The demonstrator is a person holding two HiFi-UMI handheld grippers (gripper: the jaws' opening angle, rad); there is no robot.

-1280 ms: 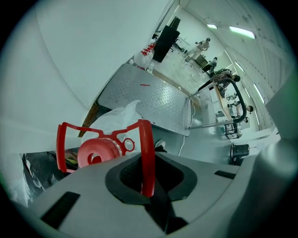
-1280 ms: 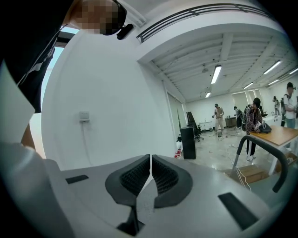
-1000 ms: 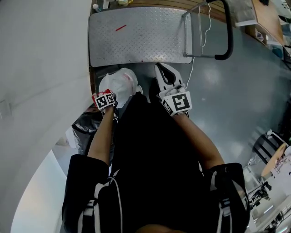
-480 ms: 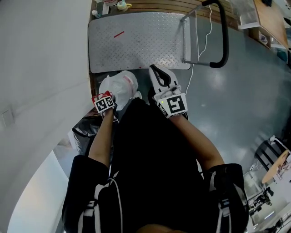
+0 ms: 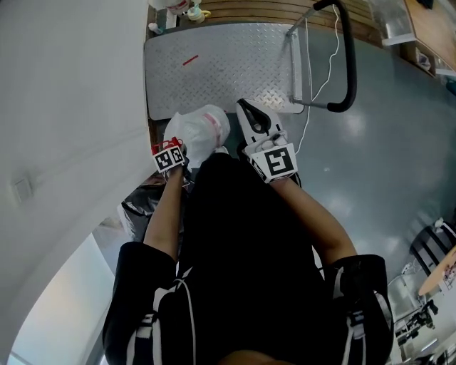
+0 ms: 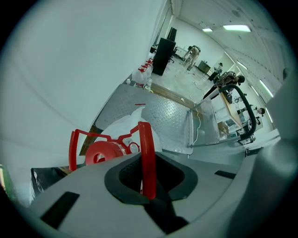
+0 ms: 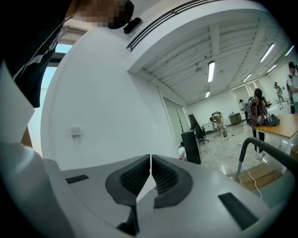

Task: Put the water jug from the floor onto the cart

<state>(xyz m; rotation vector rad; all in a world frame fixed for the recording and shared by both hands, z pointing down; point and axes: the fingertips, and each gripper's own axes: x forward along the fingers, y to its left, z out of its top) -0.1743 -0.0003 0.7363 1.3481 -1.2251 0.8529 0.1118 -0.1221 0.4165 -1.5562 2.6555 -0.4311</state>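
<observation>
The water jug, translucent white with a red cap, hangs over the near edge of the cart's steel deck. My left gripper points steeply down and pinches the jug's red handle between its pads. The jaws are opening slightly, with the handle still pressed between them. My right gripper is next to the jug on the right. It points roughly level, is shut and holds nothing. In the right gripper view the right gripper shows its pads touching.
A white wall runs along the left. The cart's black push handle stands at the right, with a white cable hanging by it. Small bottles sit past the cart's far end. A black bag lies by my left side.
Both grippers and the jug have moved forward toward the cart. The jug now overlaps the deck's near edge instead of hanging short of it.
</observation>
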